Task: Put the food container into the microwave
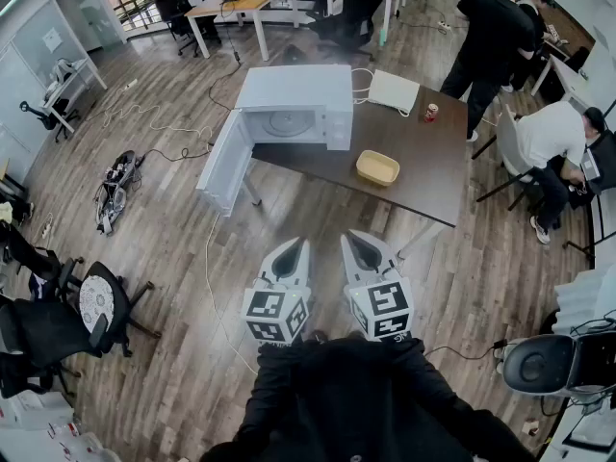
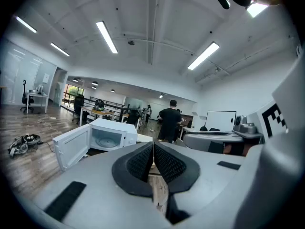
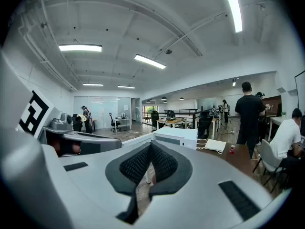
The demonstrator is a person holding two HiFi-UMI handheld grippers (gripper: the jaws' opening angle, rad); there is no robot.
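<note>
A white microwave (image 1: 294, 109) stands on the dark brown table (image 1: 423, 176), its door (image 1: 223, 162) swung wide open to the left, the glass turntable showing inside. A shallow yellow food container (image 1: 377, 167) lies on the table to the microwave's right, untouched. Both grippers hang over the wood floor, well short of the table's near edge. My left gripper (image 1: 294, 246) is shut and empty; my right gripper (image 1: 357, 239) is shut and empty too. The left gripper view shows the open microwave (image 2: 107, 136) ahead; the right gripper view shows the microwave (image 3: 175, 136) from its side.
A white pad (image 1: 395, 91) and a red can (image 1: 431, 112) lie at the table's far end. A person in black (image 1: 491, 37) stands behind it; another in white (image 1: 553, 138) sits at the right. Black office chairs (image 1: 58, 325) stand at left, cables cross the floor.
</note>
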